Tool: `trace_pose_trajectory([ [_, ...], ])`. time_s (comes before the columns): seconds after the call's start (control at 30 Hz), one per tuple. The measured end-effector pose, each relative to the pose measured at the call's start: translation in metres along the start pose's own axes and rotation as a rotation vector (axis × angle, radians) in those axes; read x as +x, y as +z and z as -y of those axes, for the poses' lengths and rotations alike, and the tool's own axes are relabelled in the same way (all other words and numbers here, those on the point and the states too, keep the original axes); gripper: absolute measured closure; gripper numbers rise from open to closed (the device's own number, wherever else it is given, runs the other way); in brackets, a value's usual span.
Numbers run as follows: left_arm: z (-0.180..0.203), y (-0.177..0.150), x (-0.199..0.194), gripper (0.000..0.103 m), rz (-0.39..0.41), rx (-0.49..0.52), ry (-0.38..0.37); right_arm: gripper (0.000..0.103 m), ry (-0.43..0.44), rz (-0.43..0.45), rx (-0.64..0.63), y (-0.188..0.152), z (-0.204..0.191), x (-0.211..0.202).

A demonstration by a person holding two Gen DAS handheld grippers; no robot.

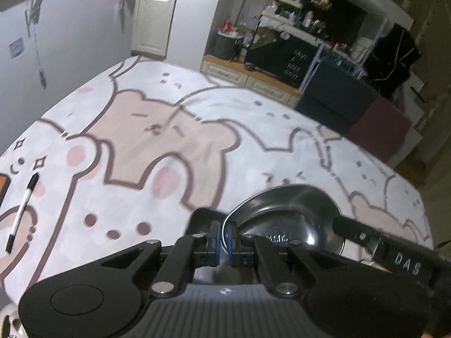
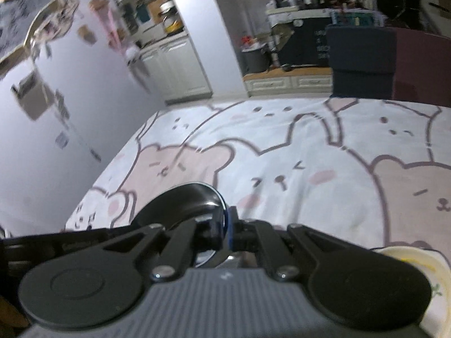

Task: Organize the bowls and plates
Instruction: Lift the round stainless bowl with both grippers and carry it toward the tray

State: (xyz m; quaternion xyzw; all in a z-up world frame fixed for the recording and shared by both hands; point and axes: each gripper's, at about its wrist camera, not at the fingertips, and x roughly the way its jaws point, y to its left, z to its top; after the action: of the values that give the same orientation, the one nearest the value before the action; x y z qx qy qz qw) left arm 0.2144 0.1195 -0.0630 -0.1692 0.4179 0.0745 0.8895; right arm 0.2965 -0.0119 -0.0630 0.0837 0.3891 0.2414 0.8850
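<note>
A steel bowl (image 1: 284, 214) is held off the table, its rim pinched on two opposite sides. In the left wrist view the left gripper (image 1: 223, 239) is clamped on the near-left rim, blue pads (image 1: 215, 238) pressed on either side of the thin metal edge. The right gripper is seen entering from the right (image 1: 366, 239), its finger tip reaching the bowl's far rim. In the right wrist view the same bowl (image 2: 186, 205) appears dark and tilted, and the right gripper (image 2: 225, 231) is closed on its rim, the edge sandwiched between the pads. The bowl is thus carried by both tools at once, above the cartoon-bear tablecloth (image 1: 169, 140).

Step in hand, as judged: transport of the bowl during sorting; both views are motion-blurred. A pale plate or bowl with a yellowish rim (image 2: 422, 270) is seen at the lower right of the right wrist view, resting on the cloth; it is a likely stacking target, though this cannot be confirmed.

Next move, as judged: the bowl is to be levelled, brought over its destination and lowered until seated before either grip is let go. A thin, slick rim is held, so slippage is a risk if one side is released early.

Elsewhere: a pen (image 1: 22, 214) lies on the cloth at far left, well apart from the bowl.
</note>
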Motion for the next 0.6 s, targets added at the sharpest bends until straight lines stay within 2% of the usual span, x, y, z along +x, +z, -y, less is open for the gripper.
trace_pose_trajectory([
  [0.4, -0.027, -0.016, 0.033, 0.096, -0.112, 0.036, 0.056, 0.099, 0.0, -0.111, -0.09, -0.018, -0.035, 0.044],
  [0.6, -0.027, -0.018, 0.042, 0.096, -0.143, 0.067, 0.059, 0.099, -0.005, -0.164, -0.092, -0.022, -0.033, 0.06],
])
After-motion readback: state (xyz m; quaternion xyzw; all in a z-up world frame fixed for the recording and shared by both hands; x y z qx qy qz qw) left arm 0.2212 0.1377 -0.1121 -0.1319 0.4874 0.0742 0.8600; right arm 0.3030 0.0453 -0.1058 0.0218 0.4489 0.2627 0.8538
